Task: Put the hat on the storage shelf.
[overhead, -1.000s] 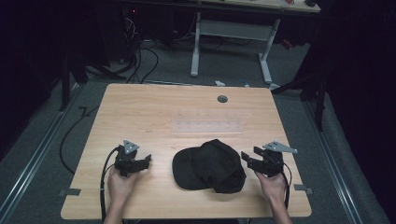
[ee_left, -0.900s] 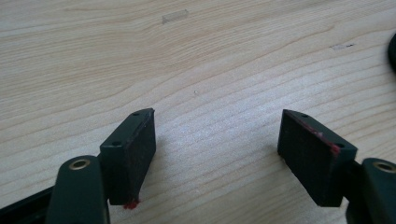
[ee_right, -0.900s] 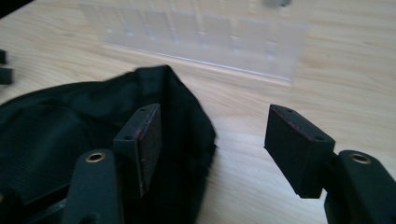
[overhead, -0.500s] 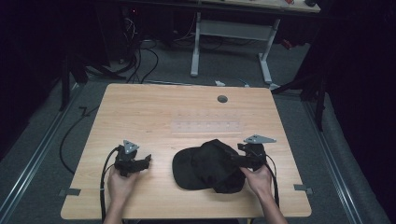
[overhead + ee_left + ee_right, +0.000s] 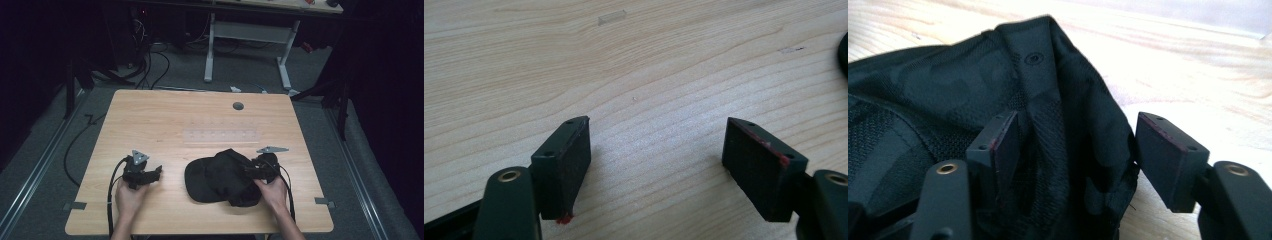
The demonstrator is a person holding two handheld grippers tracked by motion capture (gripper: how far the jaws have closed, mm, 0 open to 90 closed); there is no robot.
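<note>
Risk, as we judge it: right gripper (image 5: 1075,150), jaws apart astride a cap (image 5: 220,177) fold, may pinch one layer and slip; left gripper (image 5: 656,160) rests open on the table (image 5: 165,120).

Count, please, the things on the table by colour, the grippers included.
Black: 3 – the cap, the left gripper, the right gripper
Grey: 1 – the round plug
Clear: 1 – the strip
Total: 5
</note>
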